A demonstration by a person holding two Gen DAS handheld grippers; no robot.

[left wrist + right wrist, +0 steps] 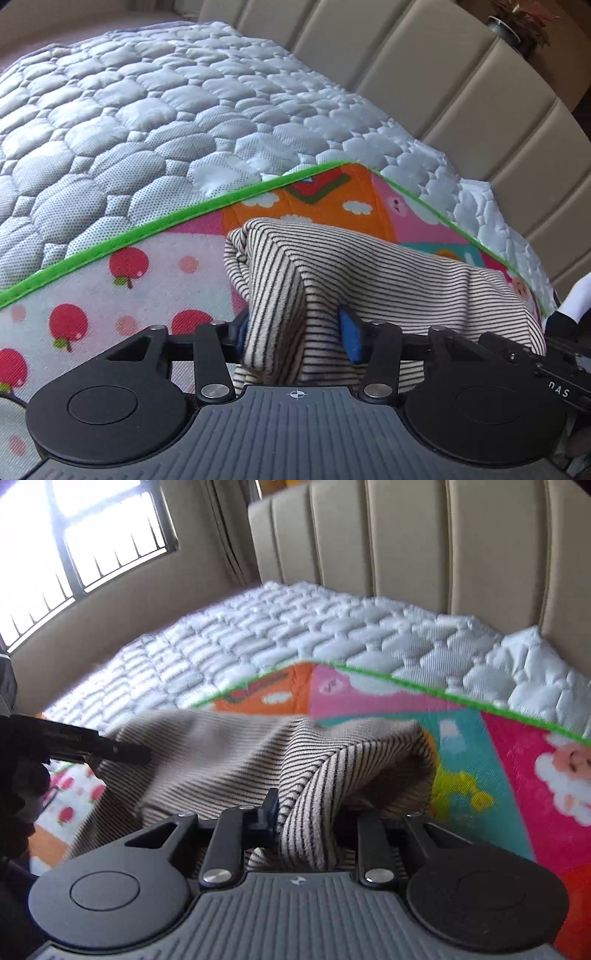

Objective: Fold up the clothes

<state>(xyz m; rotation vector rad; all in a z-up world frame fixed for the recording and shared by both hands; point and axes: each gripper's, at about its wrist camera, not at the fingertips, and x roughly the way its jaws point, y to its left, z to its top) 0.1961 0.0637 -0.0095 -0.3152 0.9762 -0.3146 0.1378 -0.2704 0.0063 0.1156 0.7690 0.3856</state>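
A cream garment with thin black stripes [388,273] lies bunched on a colourful play mat [122,266] spread over the bed. My left gripper [295,332] is shut on a raised fold of the striped garment, whose cloth is pinched between the blue pads [352,339]. In the right wrist view the same striped garment [207,753] rises in a ridge into my right gripper [306,819], which is shut on it; only one dark finger [269,808] shows, the other is under cloth. The left gripper's black body [74,744] appears at the left edge there.
The mat has a green border [155,221] and sits on a quilted grey mattress cover [155,110]. A beige padded headboard [443,546] stands behind the bed. A barred window [74,542] is at the far left, and a vase with plants [513,26] sits past the headboard.
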